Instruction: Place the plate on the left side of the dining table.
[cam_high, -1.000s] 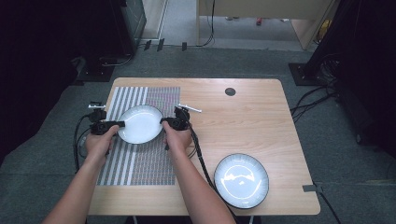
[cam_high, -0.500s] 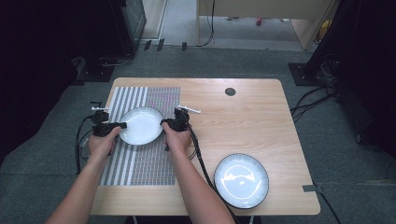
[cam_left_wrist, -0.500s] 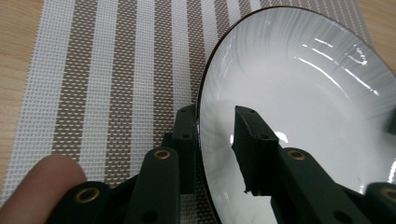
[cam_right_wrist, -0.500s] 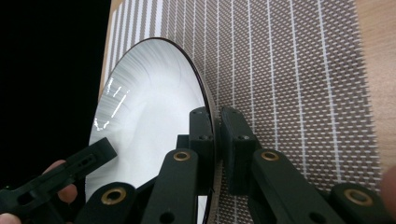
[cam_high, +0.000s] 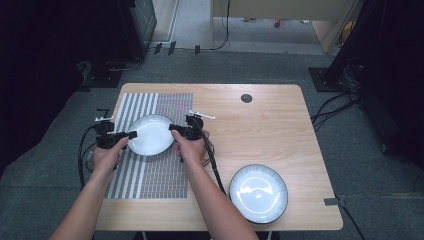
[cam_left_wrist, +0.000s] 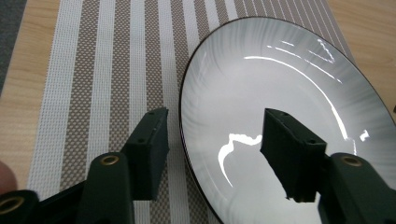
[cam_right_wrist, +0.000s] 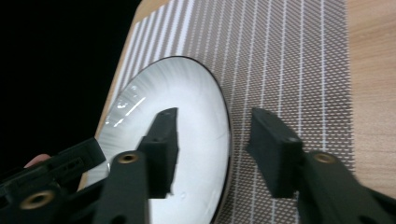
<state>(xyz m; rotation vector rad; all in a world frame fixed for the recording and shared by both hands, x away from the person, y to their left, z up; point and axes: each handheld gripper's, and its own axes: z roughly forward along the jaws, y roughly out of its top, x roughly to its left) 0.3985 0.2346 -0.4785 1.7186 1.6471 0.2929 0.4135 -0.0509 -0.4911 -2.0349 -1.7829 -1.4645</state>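
High view: white plate (cam_high: 151, 134) lying flat on the striped placemat (cam_high: 150, 165), toward the mat's far half, flanked on either side by a gripper. Left gripper (cam_high: 121, 137) at the plate's left rim, right gripper (cam_high: 176, 131) at its right rim, both held level and pointing inward at each other across the plate, forearms entering from the near edge of the table (cam_high: 280, 120) and angling slightly together. Jaws on both sides just opened, now spread, with the rim between them but no pad pressing. Left gripper view: one jaw over the placemat just outside the dark rim, the other over the glossy face of the plate (cam_left_wrist: 280, 93), clear daylight on both sides of the edge. Right gripper view: same straddle, one jaw above the plate (cam_right_wrist: 187, 121), the other above the mat (cam_right_wrist: 289, 70). Judged a release after setting the plate down centred on the mat; two-sided hold likely chosen to keep a wide, shallow dish level. Second plate (cam_high: 258, 193) well apart from the mat, on bare wood near the table's near right corner, probably next in line.
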